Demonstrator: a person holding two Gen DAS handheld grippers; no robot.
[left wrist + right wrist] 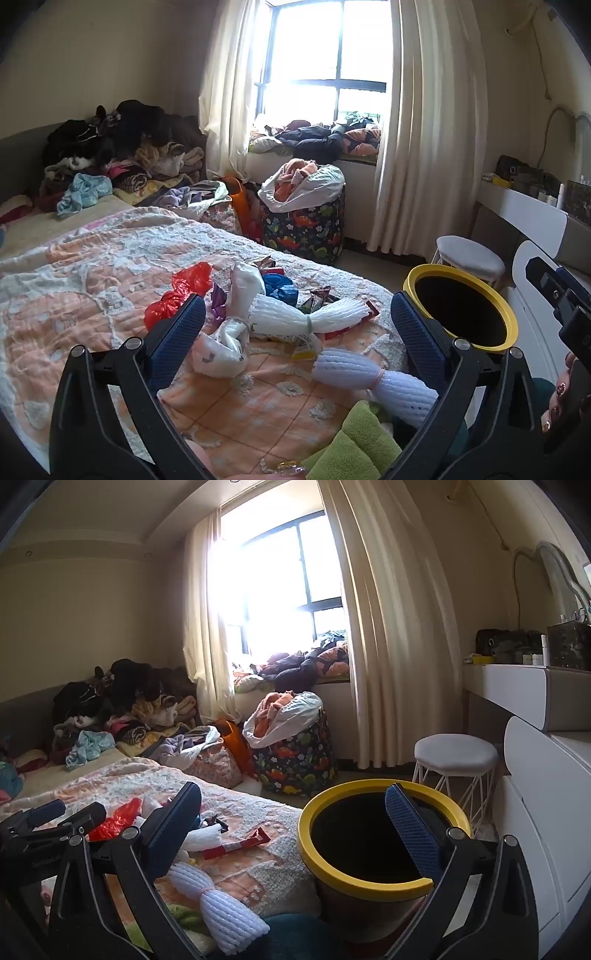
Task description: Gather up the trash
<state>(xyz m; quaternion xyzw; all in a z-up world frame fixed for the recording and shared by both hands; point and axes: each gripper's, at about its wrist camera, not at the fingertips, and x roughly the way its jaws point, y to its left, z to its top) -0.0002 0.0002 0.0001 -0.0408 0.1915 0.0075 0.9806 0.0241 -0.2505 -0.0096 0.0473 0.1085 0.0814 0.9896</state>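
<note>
Nothing has been picked up yet, so the task is judged to be at its start. The left gripper (297, 319) is held fully spread above the bed (92, 266), with nothing between its pads. The right gripper (293, 829) is likewise spread wide and empty, and is aimed over the yellow-rimmed bin (369, 882), which stands just beside the bed's near corner.

The trash is heaped near that corner of the bed: a red plastic bag (177, 295), white foam netting (314, 315), a second foam net (376, 380) closest to the edge, a blue bag (280, 288) and a red wrapper (240, 843).

The next move is judged to call for one gripper to be lowered onto a single piece and closed on it.

The whole heap is shown only in the left wrist view. The bin's full rim and dark inside are shown best in the right wrist view.
</note>
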